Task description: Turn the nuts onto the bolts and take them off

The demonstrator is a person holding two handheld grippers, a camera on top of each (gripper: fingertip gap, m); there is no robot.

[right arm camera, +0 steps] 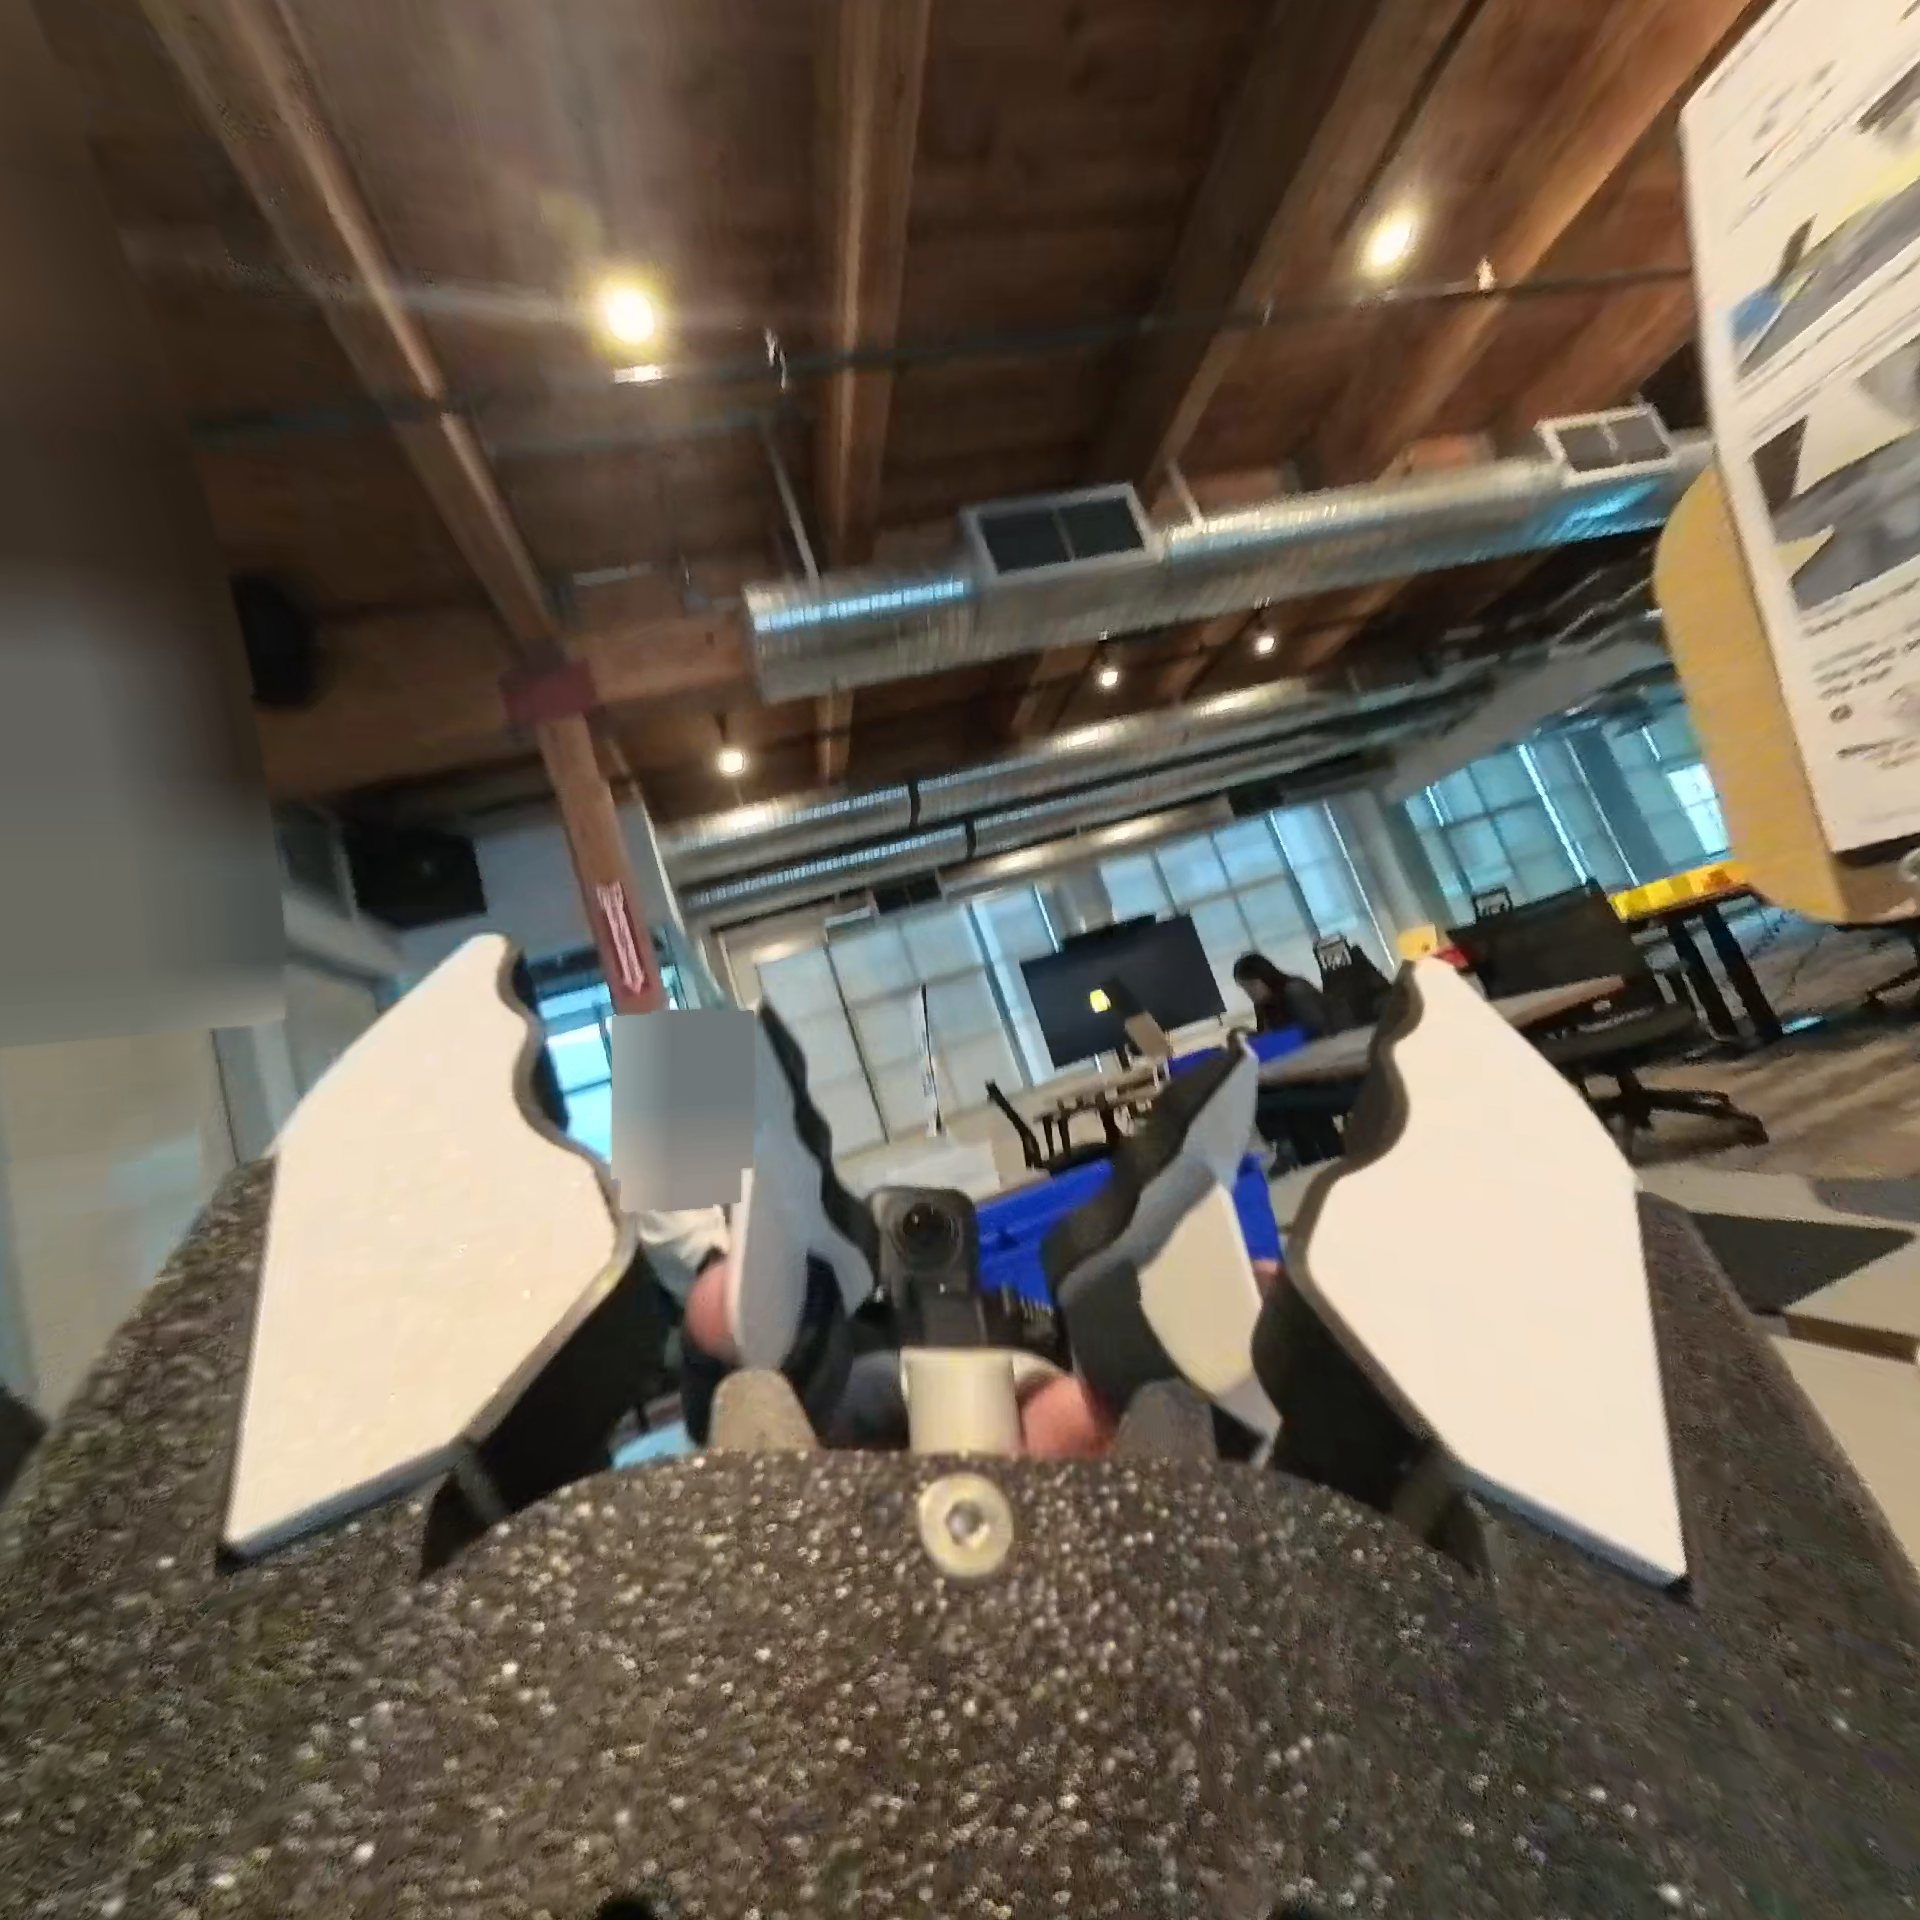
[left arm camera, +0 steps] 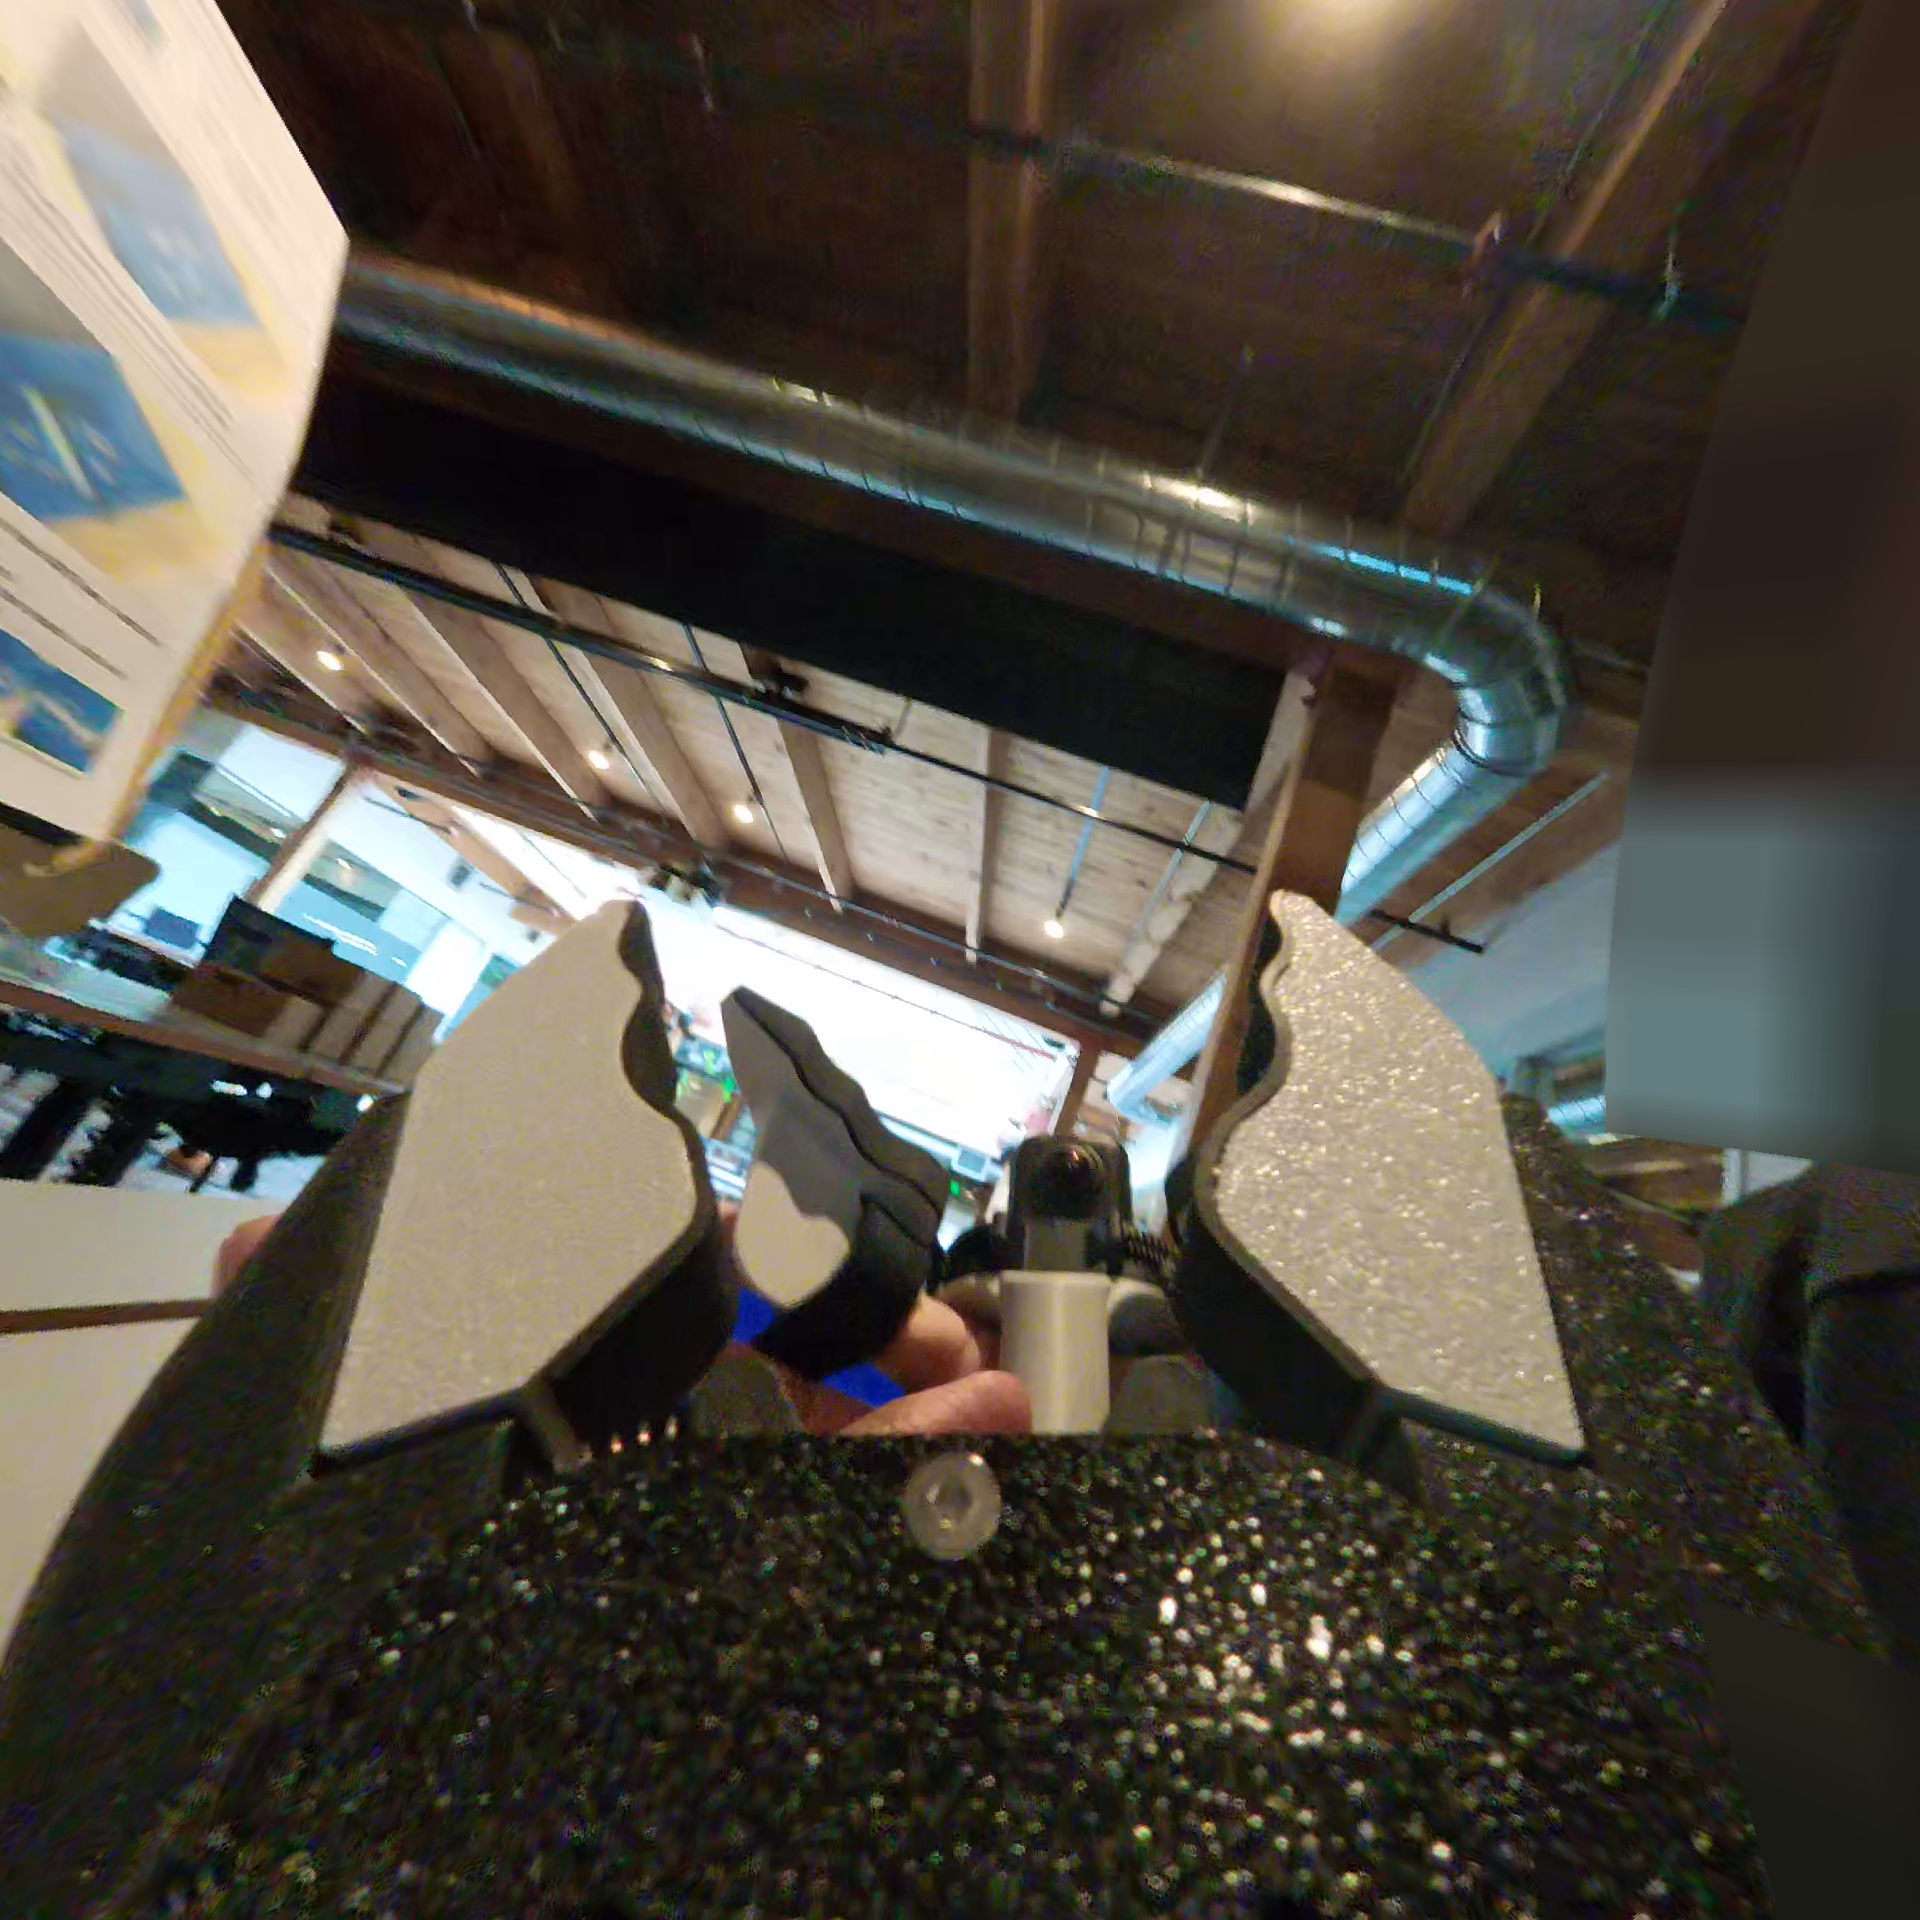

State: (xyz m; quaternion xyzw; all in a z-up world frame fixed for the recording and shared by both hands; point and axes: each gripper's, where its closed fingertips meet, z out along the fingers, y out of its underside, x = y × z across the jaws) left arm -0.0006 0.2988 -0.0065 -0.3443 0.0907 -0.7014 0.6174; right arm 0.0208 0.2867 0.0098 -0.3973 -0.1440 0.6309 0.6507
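No nuts or bolts show in either view. Both grippers tilt upward and face each other at close range. My left gripper (left arm camera: 956, 914) is open and empty, its white fingers spread wide. Between them I see one finger (left arm camera: 800, 1143) and the camera (left arm camera: 1070, 1164) of the right gripper, with a hand (left arm camera: 935, 1392) below. My right gripper (right arm camera: 961, 956) is open and empty. Through its gap the left gripper (right arm camera: 1008, 1039) shows, also open, with its camera (right arm camera: 925, 1236) in the middle.
Wooden ceiling beams and a metal duct (left arm camera: 935, 457) fill the upper views. A poster board hangs at the left (left arm camera: 125, 416) and shows at the right (right arm camera: 1818, 416). Behind are tables, a dark screen (right arm camera: 1122, 987), a seated person (right arm camera: 1278, 997) and a blue bin (right arm camera: 1039, 1195). About 5 cm separates my left fingertips from my right.
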